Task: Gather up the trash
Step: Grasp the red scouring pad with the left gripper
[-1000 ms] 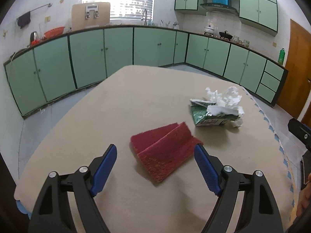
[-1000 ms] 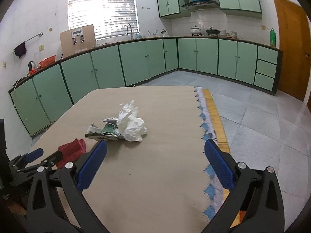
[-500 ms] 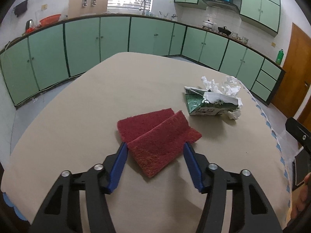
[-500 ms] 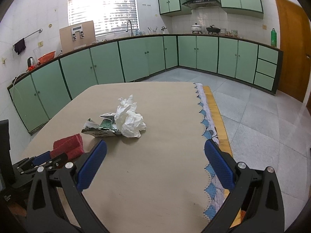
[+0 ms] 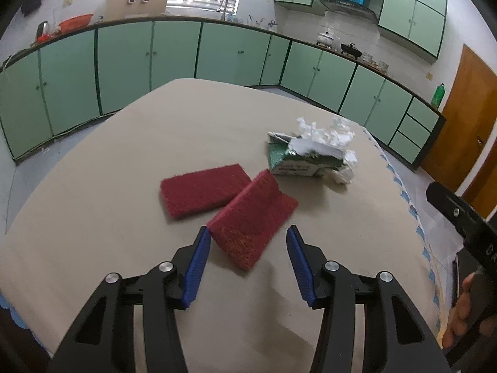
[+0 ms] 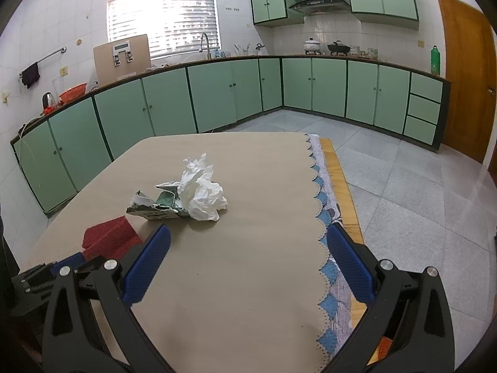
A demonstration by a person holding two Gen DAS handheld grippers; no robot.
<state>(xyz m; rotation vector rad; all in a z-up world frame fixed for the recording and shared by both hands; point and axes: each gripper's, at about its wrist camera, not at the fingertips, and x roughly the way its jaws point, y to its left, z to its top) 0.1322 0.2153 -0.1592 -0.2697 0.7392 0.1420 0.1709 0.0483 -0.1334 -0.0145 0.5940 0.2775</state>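
Two dark red scouring pads lie on the beige table [image 5: 93, 217]. One pad [image 5: 202, 192] lies flat. The other pad [image 5: 251, 220] is bent up along its far edge, and its near end sits between the fingers of my left gripper [image 5: 248, 233]. Those jaws are closing: the left pad touches the pad's corner, while a gap shows at the right one. Beyond lie a crushed green carton [image 5: 298, 164] and crumpled white tissue [image 5: 323, 136]. My right gripper [image 6: 248, 233] hangs open over bare table, with the carton [image 6: 155, 208] and tissue [image 6: 202, 192] ahead to its left.
The table's right edge has a blue scalloped cloth trim [image 6: 323, 205] over grey floor tiles. Green kitchen cabinets [image 6: 217, 96] ring the room, with a wooden door [image 6: 466, 71] at the right. A hand [image 5: 466, 317] holds the right gripper's body at the left wrist view's edge.
My left gripper's jaws have narrowed around the red pads. The upper pad has slid off the lower one toward the right and bent up. The right gripper has stayed still.
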